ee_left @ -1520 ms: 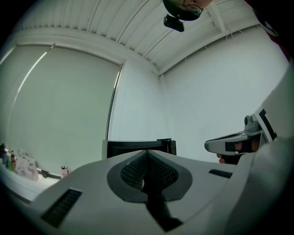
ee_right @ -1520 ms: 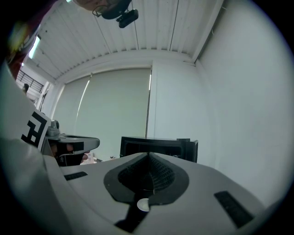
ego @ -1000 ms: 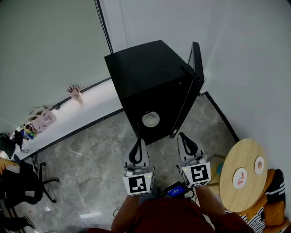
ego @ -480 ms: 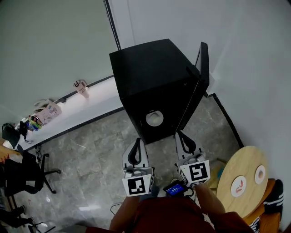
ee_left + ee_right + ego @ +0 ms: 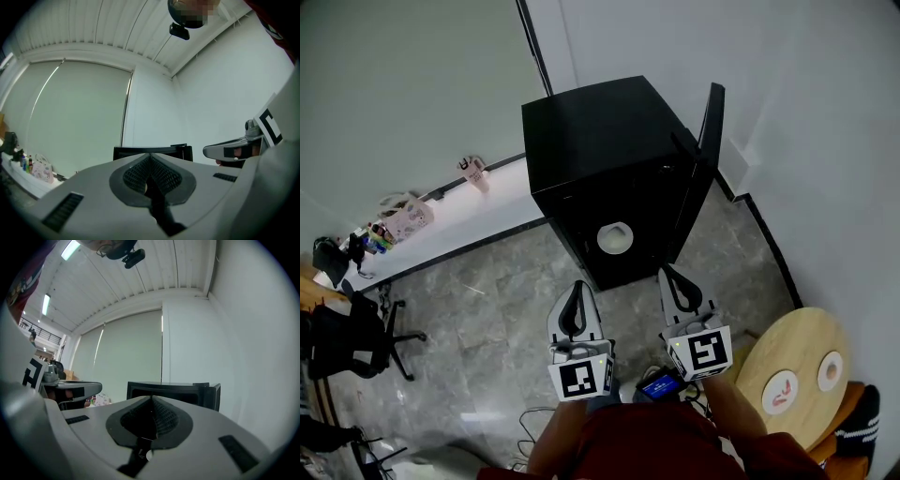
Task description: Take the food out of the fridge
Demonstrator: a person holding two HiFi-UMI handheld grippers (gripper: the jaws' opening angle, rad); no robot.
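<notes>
The black fridge (image 5: 600, 159) stood by the wall, its door (image 5: 705, 150) swung open on the right. A pale round dish (image 5: 615, 238), the food, sat low inside the opening. The 2 claws, left gripper (image 5: 575, 292) and right gripper (image 5: 669, 277), were held level near the fridge front and apart from it. Each had its jaws closed together on nothing.

Fridge (image 5: 600, 150) front unblocked, door (image 5: 705, 159) (open) — right side
</notes>
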